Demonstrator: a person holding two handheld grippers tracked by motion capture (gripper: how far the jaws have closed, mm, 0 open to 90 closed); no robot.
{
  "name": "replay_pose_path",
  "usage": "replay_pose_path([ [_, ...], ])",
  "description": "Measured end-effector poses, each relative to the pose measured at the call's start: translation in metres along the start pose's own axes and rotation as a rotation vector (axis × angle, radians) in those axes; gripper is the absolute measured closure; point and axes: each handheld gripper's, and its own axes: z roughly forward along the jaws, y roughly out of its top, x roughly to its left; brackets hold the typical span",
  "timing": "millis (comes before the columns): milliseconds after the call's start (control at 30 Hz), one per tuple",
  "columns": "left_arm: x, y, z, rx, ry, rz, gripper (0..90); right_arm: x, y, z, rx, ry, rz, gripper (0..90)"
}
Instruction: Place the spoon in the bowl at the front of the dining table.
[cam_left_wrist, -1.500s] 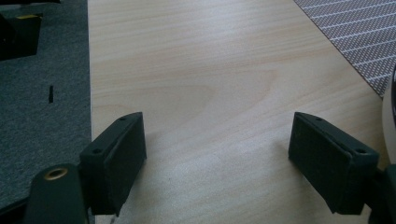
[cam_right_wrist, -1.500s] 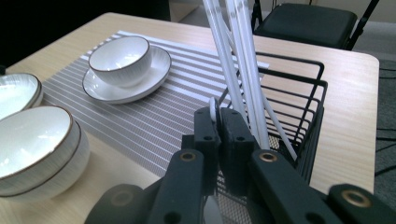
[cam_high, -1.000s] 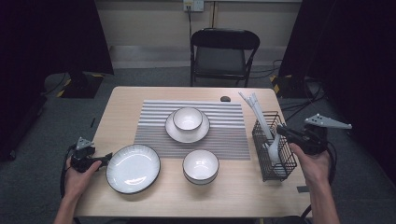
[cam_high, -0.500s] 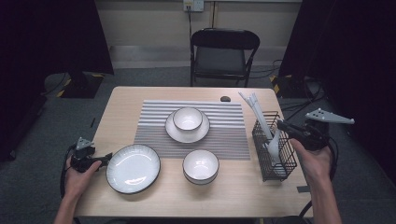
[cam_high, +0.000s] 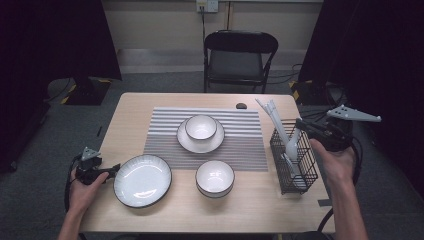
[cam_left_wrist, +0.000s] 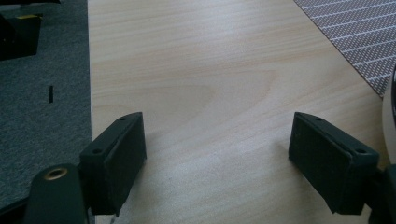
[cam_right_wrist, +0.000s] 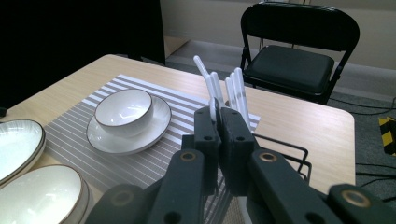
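Wooden table (cam_high: 260, 210) — right hand-held gripper (cam_right_wrist: 218, 122) clamped on white spoon (cam_right_wrist: 212, 91) handle above wire basket (cam_high: 294, 159); left hand-held gripper (cam_left_wrist: 217, 161) wide, empty.

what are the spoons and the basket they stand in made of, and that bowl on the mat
Spoons: look like white plastic or glazed ceramic, smooth with a slight sheen; which one is unclear. Basket: thin black wire, probably coated metal, an open see-through grid. Bowl: apparently glazed ceramic, glossy off-white with a dark rim line.
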Motion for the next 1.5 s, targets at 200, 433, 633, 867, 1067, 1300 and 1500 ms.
replay_pose_path([
  [200, 0.000, 0.000, 0.000, 0.000, 0.001, 0.000, 18.6, 0.006, 0.008, 0.005, -0.014, 0.019, -0.009, 86.6],
  [433, 0.000, 0.000, 0.000, 0.000, 0.000, 0.000, 18.6, 0.016, 0.011, 0.012, -0.030, 0.049, -0.008, 86.6],
  [633, 0.000, 0.000, 0.000, 0.000, 0.000, 0.001, 18.6, 0.022, 0.011, 0.019, -0.031, 0.069, -0.010, 86.6],
  [867, 0.000, 0.000, 0.000, 0.000, 0.000, 0.000, 18.6, 0.028, 0.010, 0.026, -0.033, 0.087, -0.008, 86.6],
  [1067, 0.000, 0.000, 0.000, 0.000, 0.000, 0.001, 18.6, 0.033, 0.010, 0.032, -0.027, 0.096, -0.009, 86.6],
  [1300, 0.000, 0.000, 0.000, 0.000, 0.000, 0.001, 18.6, 0.037, 0.010, 0.039, -0.028, 0.103, -0.001, 86.6],
  [1500, 0.000, 0.000, 0.000, 0.000, 0.002, -0.001, 18.7, 0.039, 0.012, 0.043, -0.024, 0.101, 0.008, 86.6],
])
